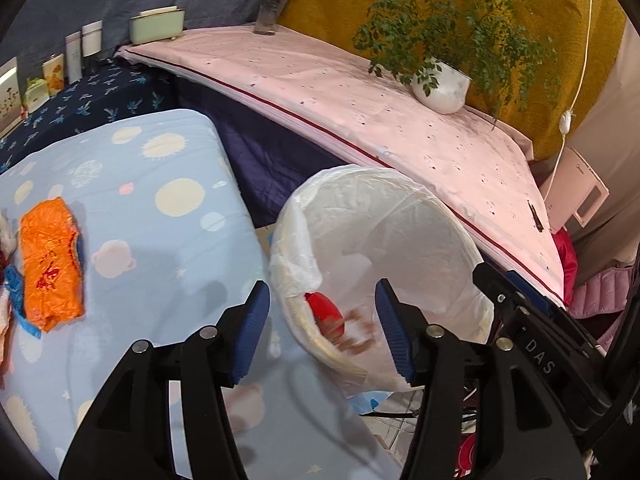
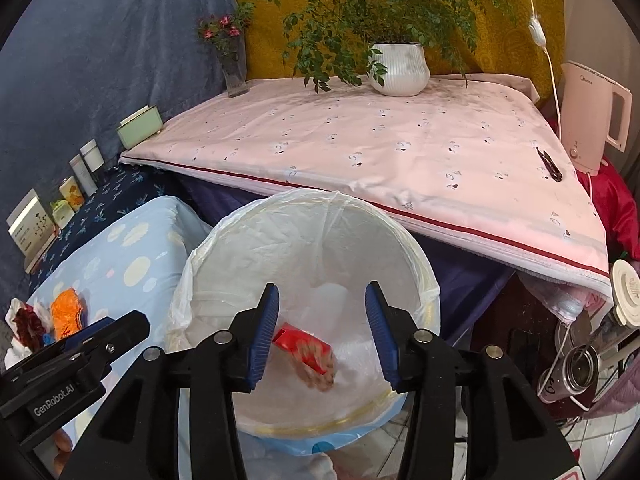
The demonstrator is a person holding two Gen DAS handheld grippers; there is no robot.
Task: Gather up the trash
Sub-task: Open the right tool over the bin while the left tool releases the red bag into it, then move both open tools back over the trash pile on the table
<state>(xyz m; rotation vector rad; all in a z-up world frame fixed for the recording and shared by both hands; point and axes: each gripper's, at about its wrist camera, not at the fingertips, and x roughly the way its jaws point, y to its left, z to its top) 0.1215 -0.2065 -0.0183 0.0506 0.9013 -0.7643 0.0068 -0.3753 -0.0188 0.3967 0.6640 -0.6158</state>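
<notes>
A round bin (image 1: 452, 216) (image 2: 416, 264) with a white plastic liner stands beside the light blue spotted cloth (image 1: 160, 240). Inside it a red packet (image 1: 326, 314) (image 2: 306, 348) shows blurred, apart from any pad. My left gripper (image 1: 322, 286) hangs open over the bin's near left rim, nothing between its blue pads. My right gripper (image 2: 322, 286) is open above the bin's middle, and the packet lies below it. On the blue cloth to the left lie an orange wrapper (image 1: 50, 264) (image 2: 68, 312) and a heap of white tissue with a dark red wrapper (image 2: 26, 324).
Behind the bin a pink-covered table (image 2: 400, 152) carries a potted plant (image 2: 400, 68), a glass vase (image 2: 236, 68) and a dark clip (image 2: 550, 164). A pink kettle (image 2: 592, 116) stands at the right, jars and cables (image 2: 572, 368) below it. Small boxes and tubes (image 1: 76, 56) line the far left.
</notes>
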